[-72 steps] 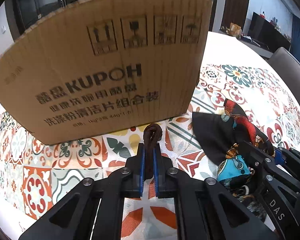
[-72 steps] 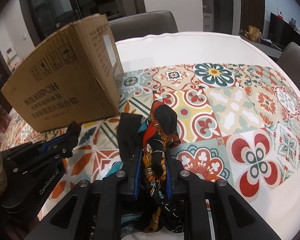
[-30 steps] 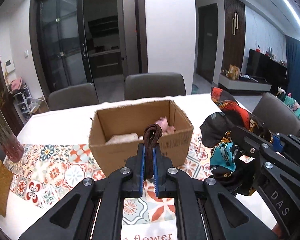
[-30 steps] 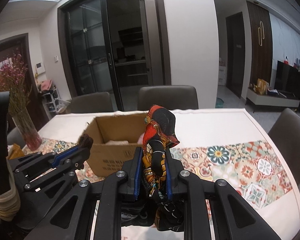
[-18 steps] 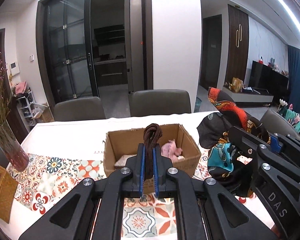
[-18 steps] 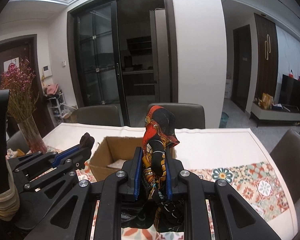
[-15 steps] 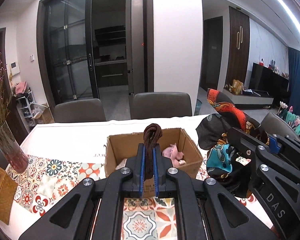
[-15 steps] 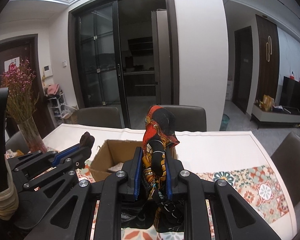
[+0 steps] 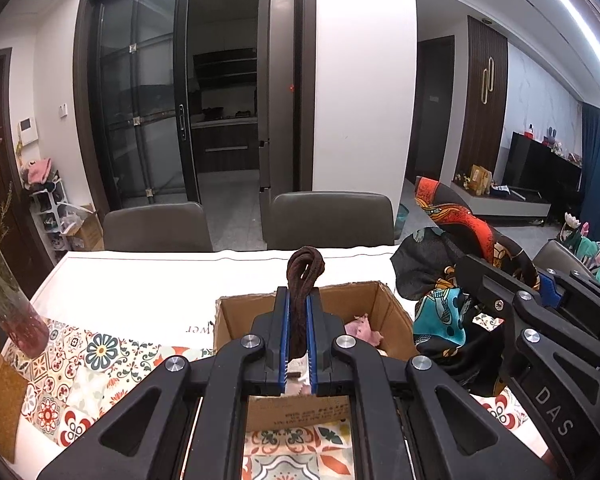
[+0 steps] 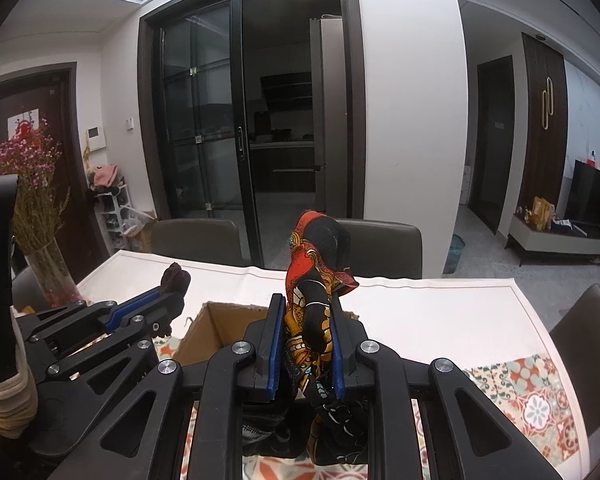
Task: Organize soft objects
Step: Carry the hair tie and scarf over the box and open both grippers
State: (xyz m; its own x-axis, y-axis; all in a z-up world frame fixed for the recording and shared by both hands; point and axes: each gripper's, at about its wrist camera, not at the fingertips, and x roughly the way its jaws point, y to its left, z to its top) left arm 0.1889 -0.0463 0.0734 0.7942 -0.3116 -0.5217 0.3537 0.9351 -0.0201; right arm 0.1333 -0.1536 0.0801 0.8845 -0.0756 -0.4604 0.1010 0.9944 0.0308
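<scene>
Left gripper (image 9: 299,312) clamped on brown cord (image 9: 303,276), right gripper (image 10: 303,334) on patterned scarf (image 10: 314,280); cardboard box (image 9: 396,316) now lower in frame than before.

Box contents and cloth ends going unseen

The left gripper (image 9: 298,320) is blocking much of the cardboard box (image 9: 392,320), leaving only a scrap of a pink item (image 9: 362,326) showing; the patterned scarf (image 10: 314,300) is trailing below the right gripper (image 10: 305,340), its lower end running off the bottom edge, and the vase (image 9: 14,312) is being cropped at the left.
</scene>
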